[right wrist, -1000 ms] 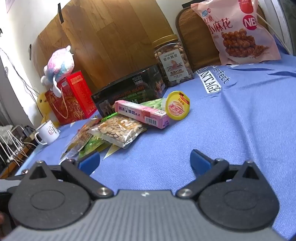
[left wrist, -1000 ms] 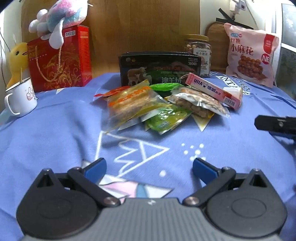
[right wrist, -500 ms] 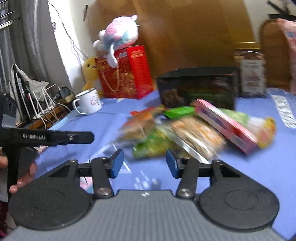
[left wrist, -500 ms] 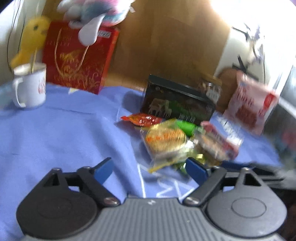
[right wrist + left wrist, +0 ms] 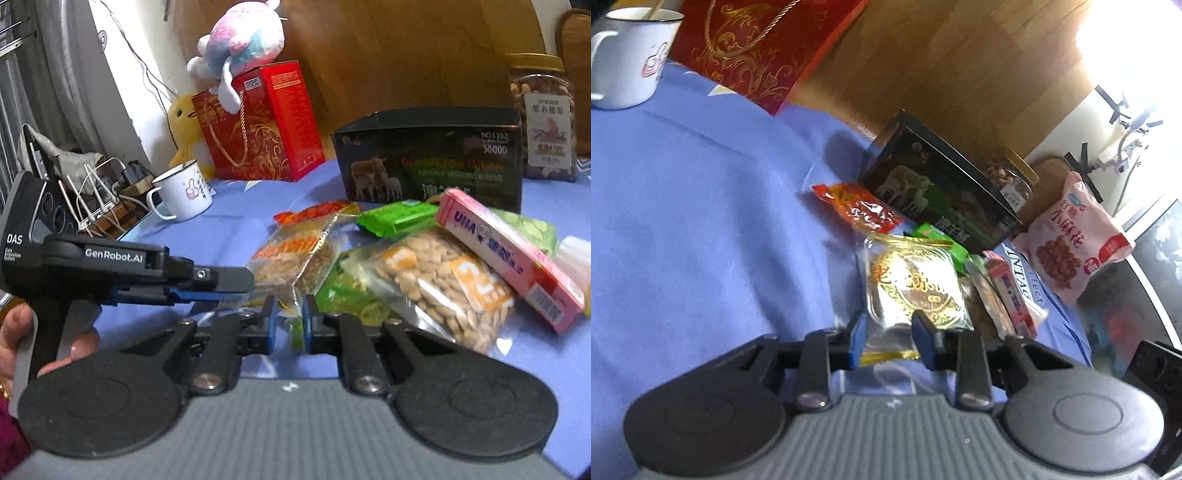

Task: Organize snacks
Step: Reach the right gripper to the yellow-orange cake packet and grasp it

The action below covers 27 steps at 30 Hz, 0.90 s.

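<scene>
A pile of snack packets lies on the blue cloth (image 5: 683, 221). My left gripper (image 5: 888, 341) is half closed around the near edge of a clear packet holding a round pastry with gold print (image 5: 916, 284). My right gripper (image 5: 288, 325) is nearly shut, its pads on either side of the corner of a green packet (image 5: 343, 291) at the front of the pile. The left gripper's body (image 5: 110, 273) shows in the right wrist view, reaching to the pastry packet (image 5: 295, 254). A bag of nuts (image 5: 443, 280), a pink box (image 5: 506, 254) and a red packet (image 5: 857, 206) lie in the pile.
A black box (image 5: 432, 166) stands behind the pile, with a nut jar (image 5: 543, 118) beside it. A red gift box (image 5: 258, 122) with a plush toy, a white mug (image 5: 184, 192) and a pink snack bag (image 5: 1071, 236) stand around.
Both grippers have moved in to the pile and closed from wide open. The left now spans the pastry packet's edge, the right the green packet's corner.
</scene>
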Available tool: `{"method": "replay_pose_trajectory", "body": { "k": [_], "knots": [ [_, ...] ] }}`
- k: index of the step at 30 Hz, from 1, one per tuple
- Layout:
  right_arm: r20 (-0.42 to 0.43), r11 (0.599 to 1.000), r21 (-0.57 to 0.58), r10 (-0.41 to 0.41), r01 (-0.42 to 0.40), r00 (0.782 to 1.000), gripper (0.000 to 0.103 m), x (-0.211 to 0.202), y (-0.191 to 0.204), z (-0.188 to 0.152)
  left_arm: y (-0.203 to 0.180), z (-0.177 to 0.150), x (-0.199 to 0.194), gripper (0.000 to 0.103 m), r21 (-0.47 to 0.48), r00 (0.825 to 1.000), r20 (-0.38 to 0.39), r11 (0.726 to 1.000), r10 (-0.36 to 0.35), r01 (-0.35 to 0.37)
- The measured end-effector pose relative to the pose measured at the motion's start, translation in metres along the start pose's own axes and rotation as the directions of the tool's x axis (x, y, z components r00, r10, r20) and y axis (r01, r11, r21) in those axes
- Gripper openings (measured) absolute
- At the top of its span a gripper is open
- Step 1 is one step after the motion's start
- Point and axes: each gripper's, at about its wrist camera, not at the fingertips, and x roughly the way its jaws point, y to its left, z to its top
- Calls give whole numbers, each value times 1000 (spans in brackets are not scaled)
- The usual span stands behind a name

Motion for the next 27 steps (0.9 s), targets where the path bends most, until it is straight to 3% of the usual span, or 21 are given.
{"method": "replay_pose_trajectory", "body": {
  "k": [5,9,10,12,17,19,21,27],
  "knots": [
    [-67,995,23,96,-94,993,17,-15,19,-22,-2,-17,-31,25,26,998,24,998,52,-53],
    [-164,968,-16,246,-252,955,21,-23,53,-45,1,-27,-58,29,18,995,46,996,89,-90],
    [-169,965,-31,250,-259,953,22,-26,57,-47,1,-29,-65,29,17,994,53,995,98,-99],
    [-153,968,-37,241,-249,959,23,-34,53,-44,0,-37,-80,30,22,992,68,994,104,-105],
    [-44,976,89,204,-199,978,23,-60,13,-35,-9,-52,-99,44,34,996,53,997,65,-67],
    [-7,974,158,166,-162,986,31,-65,-5,-32,-14,-53,-96,49,38,999,36,998,38,-40],
    [22,969,216,121,-123,992,40,-64,-17,-32,-19,-55,-87,49,48,999,20,998,39,-40],
    [-21,951,274,151,-140,988,39,-38,-23,-41,-19,-69,-59,40,18,998,-30,998,62,-62]
  ]
}}
